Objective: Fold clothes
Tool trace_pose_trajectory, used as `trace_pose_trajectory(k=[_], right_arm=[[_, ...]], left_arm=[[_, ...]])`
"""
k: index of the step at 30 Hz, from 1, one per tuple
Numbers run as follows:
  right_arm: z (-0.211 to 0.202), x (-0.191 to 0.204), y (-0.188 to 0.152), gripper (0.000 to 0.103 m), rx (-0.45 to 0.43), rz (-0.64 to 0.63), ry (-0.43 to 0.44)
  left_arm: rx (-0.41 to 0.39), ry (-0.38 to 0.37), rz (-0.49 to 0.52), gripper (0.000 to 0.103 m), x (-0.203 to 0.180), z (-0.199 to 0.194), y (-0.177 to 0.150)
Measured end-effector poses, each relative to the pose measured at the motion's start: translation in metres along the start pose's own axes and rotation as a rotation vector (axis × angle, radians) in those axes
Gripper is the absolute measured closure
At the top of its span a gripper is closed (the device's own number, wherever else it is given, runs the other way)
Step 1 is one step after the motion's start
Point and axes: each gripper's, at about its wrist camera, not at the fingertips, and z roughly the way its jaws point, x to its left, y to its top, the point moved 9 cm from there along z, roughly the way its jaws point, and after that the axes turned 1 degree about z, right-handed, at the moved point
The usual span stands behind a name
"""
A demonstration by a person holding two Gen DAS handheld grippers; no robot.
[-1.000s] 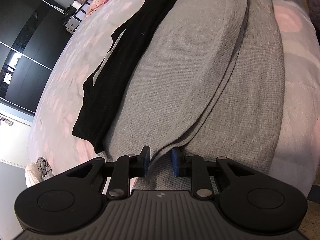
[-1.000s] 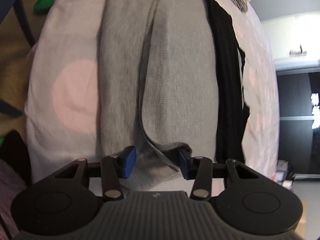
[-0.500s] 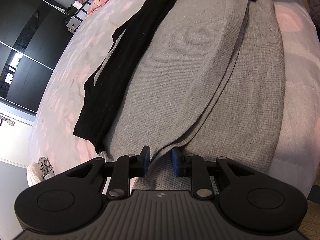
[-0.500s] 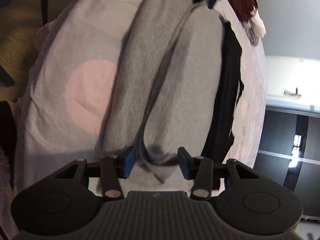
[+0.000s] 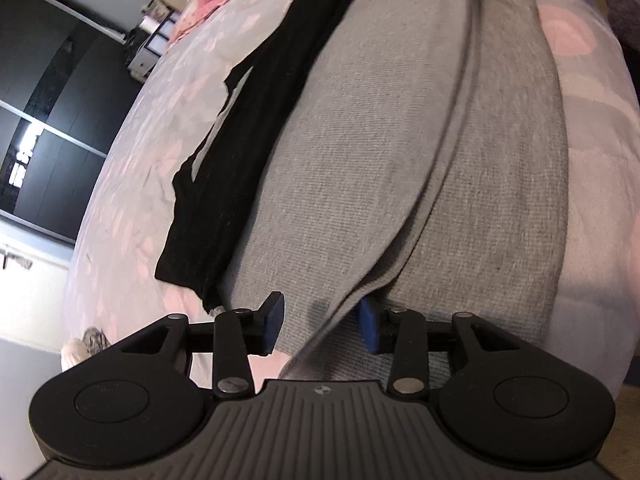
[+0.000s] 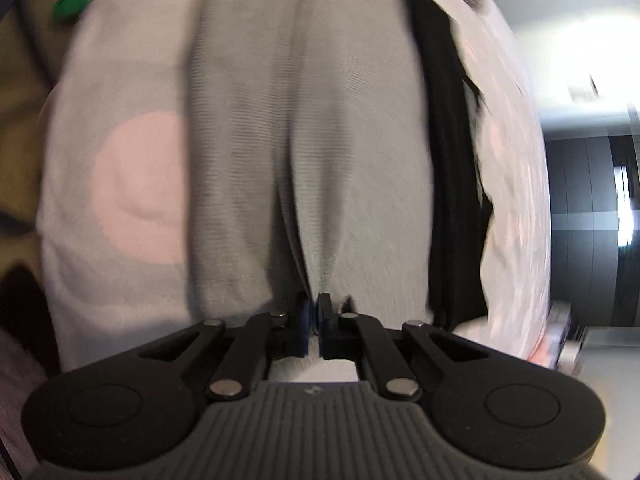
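Black tongs (image 5: 320,328), blue pads (image 5: 370,330), silver pivot screws, ribbed grey housing, round side discs.

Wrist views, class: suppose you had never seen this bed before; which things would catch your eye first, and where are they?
The grey garment fills the middle of the bed, partly folded, a loose layer lying over it. A black garment lies along its edge, on the pale bedspread with pink patches. The right gripper is shut on the grey edge; the left gripper has just been opening, the fold between its jaws.
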Motion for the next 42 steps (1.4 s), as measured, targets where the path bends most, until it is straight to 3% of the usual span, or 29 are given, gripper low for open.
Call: trace_pose_trajectory(k=[2, 4, 7, 9, 15, 20, 27, 31, 42], right_arm=[[0.002, -0.013, -0.001, 0.099, 0.000, 0.116, 0.014], [-0.001, -0.019, -0.005, 0.099, -0.006, 0.206, 0.031], [0.003, -0.029, -0.002, 0.099, -0.017, 0.299, 0.047], [0.003, -0.033, -0.004, 0.099, -0.022, 0.358, 0.055], [-0.006, -0.058, -0.004, 0.099, -0.070, 0.507, 0.021], [-0.031, -0.085, -0.002, 0.099, -0.115, 0.604, -0.051], [-0.053, -0.131, 0.004, 0.099, -0.121, 0.627, -0.142], [-0.048, -0.166, 0.007, 0.100, -0.111, 0.643, -0.156], [0.051, -0.267, 0.007, 0.100, -0.009, 0.731, -0.103]], left_arm=[[0.002, -0.001, 0.032, 0.068, -0.002, 0.002, 0.002], [0.011, -0.034, 0.034, 0.083, -0.004, 0.004, 0.005], [0.028, -0.071, 0.021, 0.098, -0.004, 0.006, 0.008], [0.043, -0.075, -0.016, 0.101, 0.000, 0.006, 0.008], [0.030, -0.098, -0.259, 0.101, 0.029, -0.011, 0.008], [-0.015, -0.049, -0.373, 0.102, 0.060, -0.039, 0.015], [-0.044, -0.005, -0.334, 0.102, 0.110, -0.056, 0.035], [-0.033, 0.017, -0.287, 0.102, 0.143, -0.041, 0.046], [0.015, -0.007, -0.293, 0.102, 0.211, 0.072, 0.071]])
